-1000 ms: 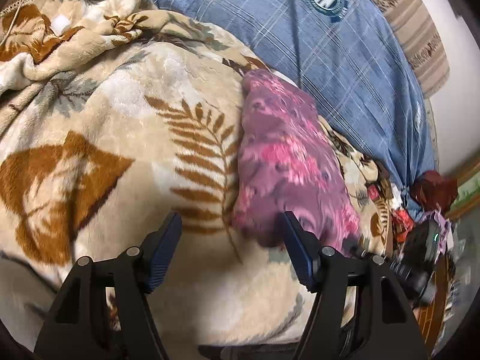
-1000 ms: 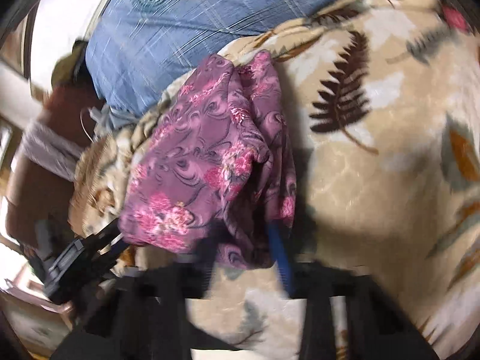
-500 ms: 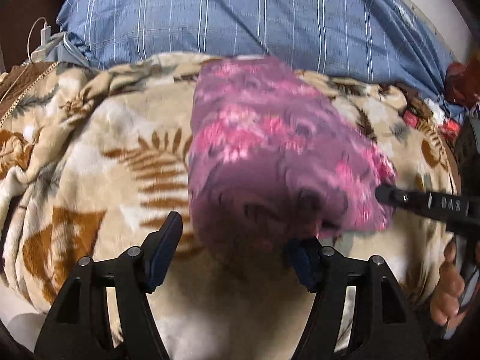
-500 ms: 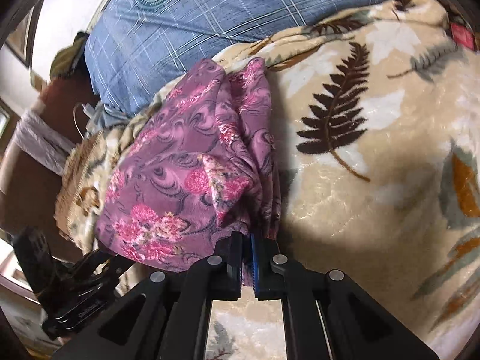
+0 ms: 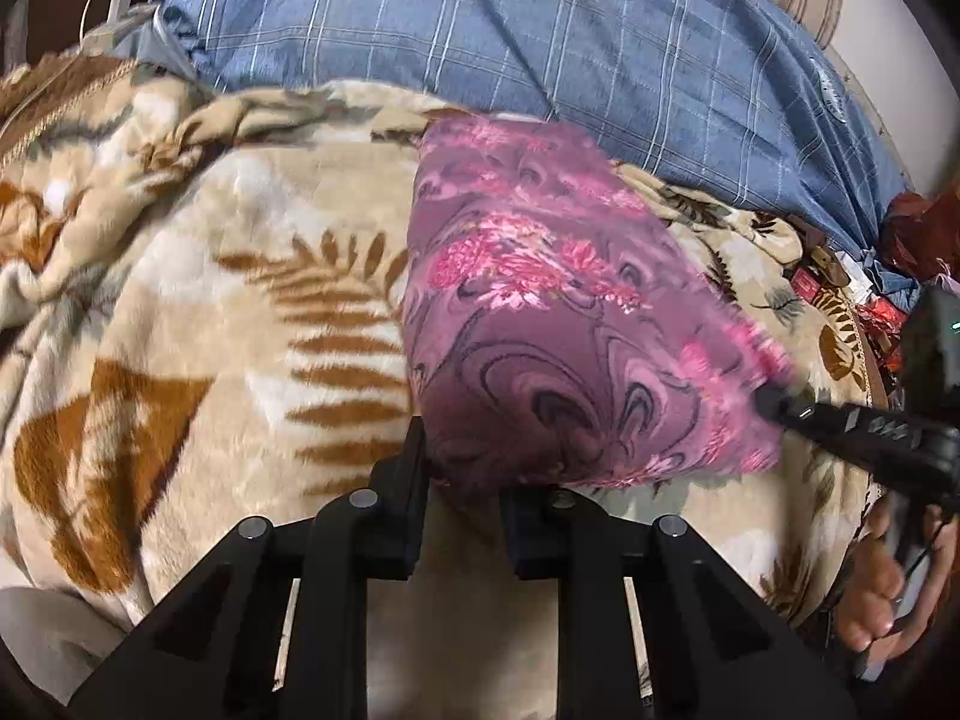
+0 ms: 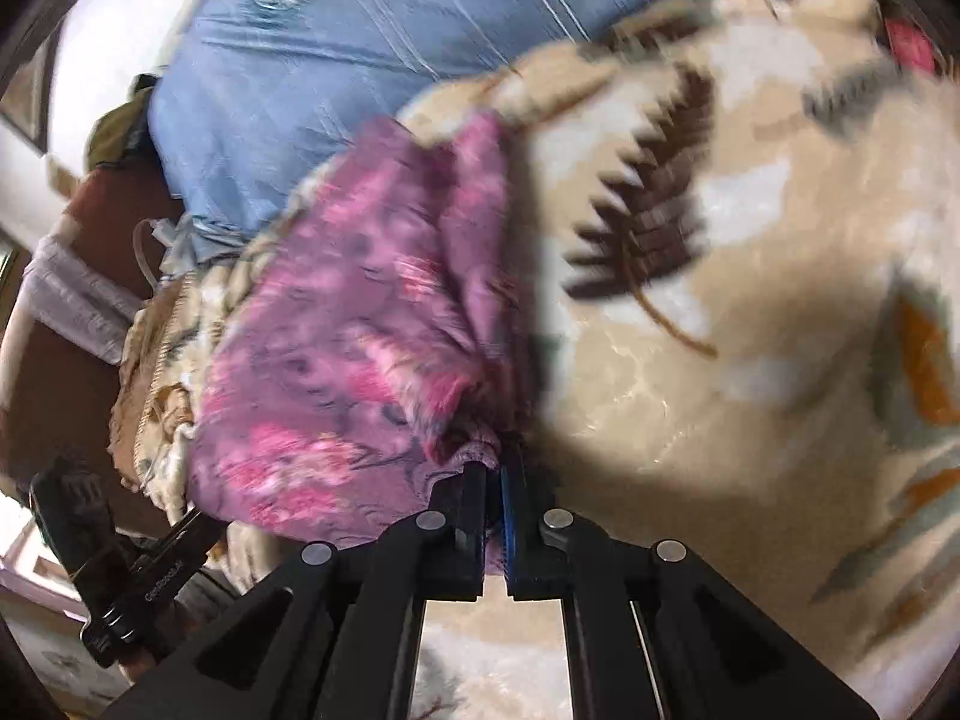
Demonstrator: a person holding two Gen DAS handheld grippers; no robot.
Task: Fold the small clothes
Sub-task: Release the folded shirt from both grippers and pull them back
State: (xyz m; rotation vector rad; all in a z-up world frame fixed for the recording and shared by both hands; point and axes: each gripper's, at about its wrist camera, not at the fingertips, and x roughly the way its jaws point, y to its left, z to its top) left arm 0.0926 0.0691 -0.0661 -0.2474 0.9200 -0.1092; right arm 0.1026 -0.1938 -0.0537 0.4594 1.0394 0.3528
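Purple floral garment (image 5: 540, 324) lay on the leaf-print fleece blanket (image 5: 240, 312), just short of the blue plaid bedding (image 5: 600, 48) behind it; far edge nearly touching that bedding. Near edge was lifted off the blanket at both corners. Left tool (image 5: 462, 468) was narrowed down onto the near-left corner, cloth bunched between the fingers. Right tool (image 6: 493, 480) was clamped nearly closed on the near-right corner, a twisted roll of fabric pinched at the tips; right view was motion-blurred. In the left view the right tool (image 5: 774, 405) met the garment's right edge. Left of the garment was open blanket, flat, leaf print only. To its right was a narrower strip of blanket, then red clutter (image 5: 864, 312) at the bed edge.
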